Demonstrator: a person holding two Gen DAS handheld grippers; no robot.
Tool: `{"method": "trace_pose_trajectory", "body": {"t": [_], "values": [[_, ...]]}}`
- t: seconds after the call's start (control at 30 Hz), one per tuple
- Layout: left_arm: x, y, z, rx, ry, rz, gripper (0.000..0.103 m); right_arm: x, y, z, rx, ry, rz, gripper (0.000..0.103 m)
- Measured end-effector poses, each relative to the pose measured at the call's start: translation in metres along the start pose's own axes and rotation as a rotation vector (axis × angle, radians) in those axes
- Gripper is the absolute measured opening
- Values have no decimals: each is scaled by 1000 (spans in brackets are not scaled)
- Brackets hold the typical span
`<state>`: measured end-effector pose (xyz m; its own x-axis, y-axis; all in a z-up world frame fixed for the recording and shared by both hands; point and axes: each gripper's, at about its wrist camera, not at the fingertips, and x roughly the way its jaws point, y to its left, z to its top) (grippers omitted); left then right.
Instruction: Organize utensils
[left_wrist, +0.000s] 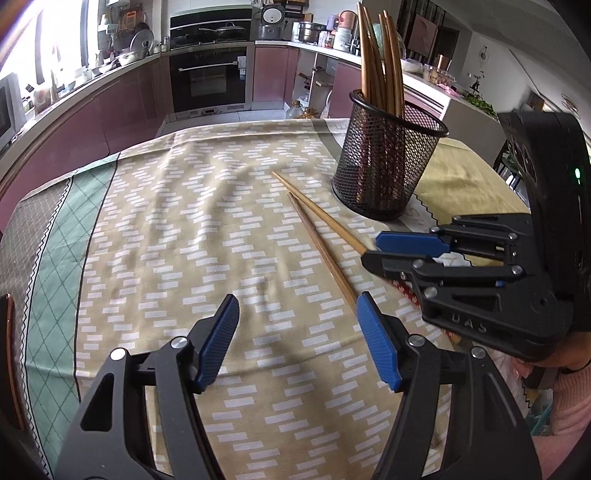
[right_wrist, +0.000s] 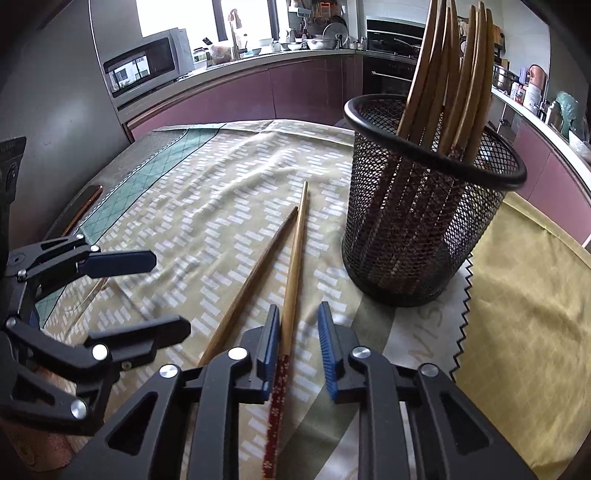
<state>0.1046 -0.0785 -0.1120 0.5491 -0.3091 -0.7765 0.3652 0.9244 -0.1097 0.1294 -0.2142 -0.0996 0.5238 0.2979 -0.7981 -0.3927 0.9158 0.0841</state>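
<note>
stick lies between the jaws of the right gripper, near the table's near edge. its red patterned butt runs back under the gripper. the left pad touches the shaft and the right pad stands clear of it, so the jaws are not yet clamped. nothing is lifted and the stick rests flat on the cloth.

its long axis runs almost straight ahead of this gripper, in line with the fingers. the thick butt is nearest the person and the thin tip points toward the far edge. judged from this, the pinch would land on the thick end, and the stick must then swing upright.

second stick lies just to its left. the two spread at the butts and come near at the tips, pointing the same way.

left gripper hovers open and empty over the cloth further left. that second butt is just beside its right finger, so it is the nearer tool for that one.

cup stands beyond and to the right, near the first stick's thin half but apart from it. it already holds a bunch of sticks upright. its free room looks to be on the left of its mouth.
</note>
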Motion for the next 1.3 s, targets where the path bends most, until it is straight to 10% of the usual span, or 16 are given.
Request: {"method": "trace_pose_trajectory", "body": {"t": [0.5, 0.87, 1.3], "values": [[25, -18, 11, 47, 53, -16, 48, -16, -17, -11, 80, -23, 48, 6], [30, -19, 18, 64, 65, -10, 13, -24, -20, -23, 94, -22, 77, 6], [18, -11, 7, 59, 62, 8, 10, -23, -17, -26, 95, -22, 114, 6]]}}
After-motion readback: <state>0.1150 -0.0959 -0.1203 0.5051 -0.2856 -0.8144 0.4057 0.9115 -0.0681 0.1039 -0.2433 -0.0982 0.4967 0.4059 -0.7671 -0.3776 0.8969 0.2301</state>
